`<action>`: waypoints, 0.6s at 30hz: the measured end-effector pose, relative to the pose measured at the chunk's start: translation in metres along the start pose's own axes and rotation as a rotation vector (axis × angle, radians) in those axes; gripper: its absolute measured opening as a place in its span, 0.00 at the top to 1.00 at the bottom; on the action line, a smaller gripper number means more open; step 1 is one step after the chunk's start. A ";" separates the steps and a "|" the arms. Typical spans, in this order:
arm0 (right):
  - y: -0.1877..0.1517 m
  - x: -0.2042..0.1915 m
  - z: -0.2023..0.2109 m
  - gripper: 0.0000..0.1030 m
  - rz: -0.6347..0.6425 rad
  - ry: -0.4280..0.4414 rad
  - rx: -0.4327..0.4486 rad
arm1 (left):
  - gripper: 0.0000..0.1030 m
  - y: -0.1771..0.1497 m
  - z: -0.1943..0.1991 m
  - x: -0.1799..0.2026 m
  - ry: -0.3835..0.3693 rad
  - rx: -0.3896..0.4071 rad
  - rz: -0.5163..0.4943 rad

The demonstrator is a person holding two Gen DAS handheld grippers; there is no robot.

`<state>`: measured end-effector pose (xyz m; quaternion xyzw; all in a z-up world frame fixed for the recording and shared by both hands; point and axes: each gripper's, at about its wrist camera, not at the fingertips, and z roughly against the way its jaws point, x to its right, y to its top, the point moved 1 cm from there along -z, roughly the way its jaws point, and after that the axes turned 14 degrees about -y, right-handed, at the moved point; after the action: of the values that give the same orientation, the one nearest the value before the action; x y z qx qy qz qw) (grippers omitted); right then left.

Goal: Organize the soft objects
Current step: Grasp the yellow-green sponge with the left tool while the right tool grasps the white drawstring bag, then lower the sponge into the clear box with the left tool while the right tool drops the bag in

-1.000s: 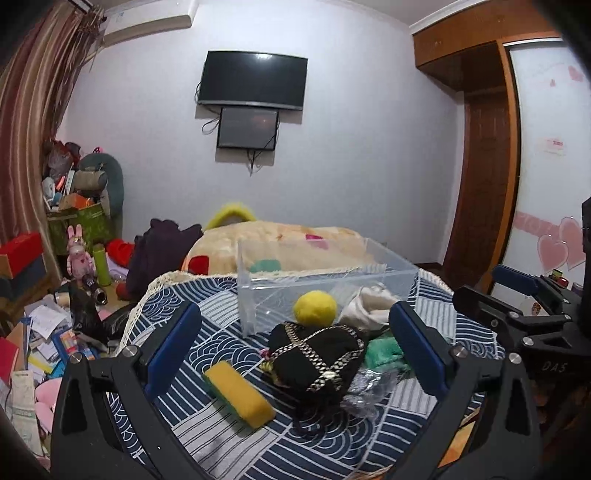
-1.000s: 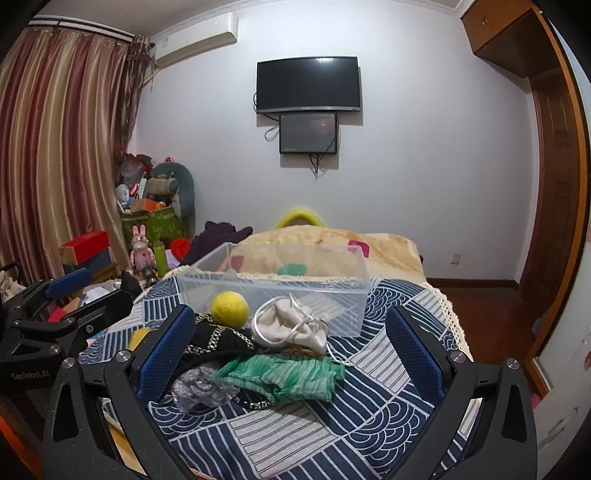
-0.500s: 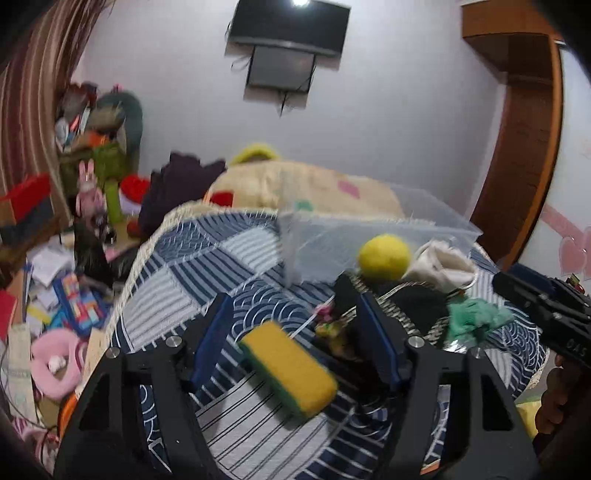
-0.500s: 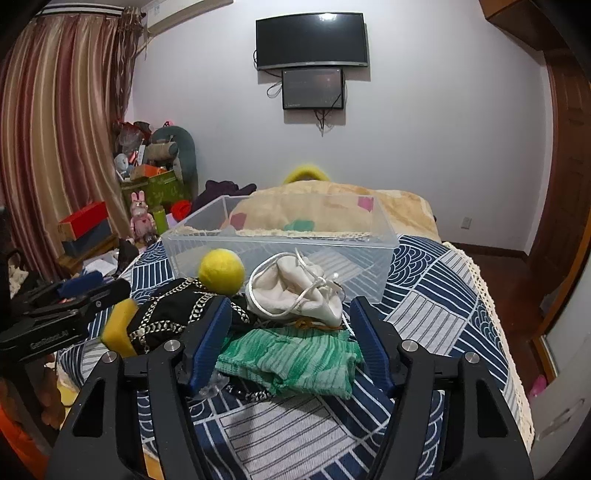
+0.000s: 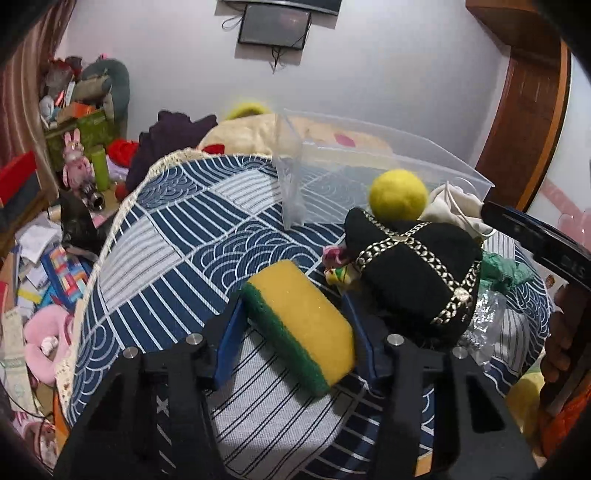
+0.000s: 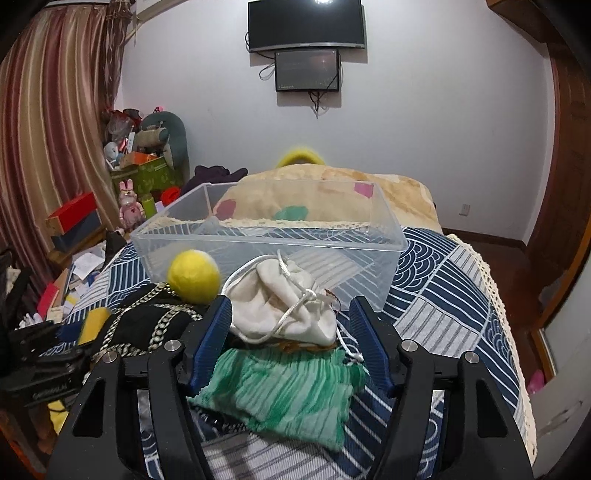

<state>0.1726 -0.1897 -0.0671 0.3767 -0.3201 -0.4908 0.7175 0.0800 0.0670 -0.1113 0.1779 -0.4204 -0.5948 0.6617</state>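
A cluttered home bedroom: a bed (image 6: 388,195) under a beige blanket against a white wall, a mounted TV (image 6: 306,24) above it, striped curtains (image 6: 48,122) at left, a wooden door (image 5: 524,110), and toys and boxes (image 6: 144,162) heaped in the corner.

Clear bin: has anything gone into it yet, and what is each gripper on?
Nothing is done: the clear bin looks empty. In hand: the left gripper straddles the sponge, the right gripper brackets the white pouch and green cloth. Neither is lifted. Left over: yellow ball, black chained bag, everything else.
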 end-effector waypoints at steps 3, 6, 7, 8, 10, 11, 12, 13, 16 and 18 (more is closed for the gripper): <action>0.001 -0.001 -0.011 0.39 -0.012 0.015 -0.034 | 0.53 0.000 0.004 0.005 0.016 0.014 -0.027; 0.001 -0.002 -0.022 0.50 -0.014 0.031 -0.073 | 0.71 0.001 0.006 0.009 0.027 0.026 -0.038; -0.001 -0.004 -0.027 0.53 -0.010 0.041 -0.096 | 0.71 0.002 0.006 0.009 0.022 0.022 -0.038; -0.001 -0.004 -0.029 0.54 -0.009 0.043 -0.106 | 0.71 0.003 0.005 0.009 0.012 0.008 -0.032; -0.003 -0.004 -0.032 0.60 -0.008 0.043 -0.119 | 0.71 0.004 0.006 0.008 0.006 0.017 -0.029; -0.003 -0.003 -0.032 0.62 -0.011 0.043 -0.122 | 0.71 0.004 0.007 0.008 0.008 0.021 -0.031; -0.003 -0.001 -0.032 0.66 -0.014 0.042 -0.122 | 0.71 0.005 0.008 0.008 0.012 0.026 -0.033; -0.004 0.001 -0.031 0.71 -0.020 0.041 -0.123 | 0.71 0.005 0.009 0.008 0.013 0.030 -0.032; -0.004 0.008 -0.028 0.82 -0.040 0.047 -0.124 | 0.71 0.007 0.011 0.005 0.015 0.042 -0.021; -0.004 0.011 -0.026 0.84 -0.053 0.051 -0.118 | 0.71 0.009 0.014 0.003 0.014 0.050 -0.008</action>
<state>0.1958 -0.1952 -0.0826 0.3544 -0.2619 -0.5180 0.7331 0.0750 0.0701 -0.0960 0.2005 -0.4296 -0.5855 0.6576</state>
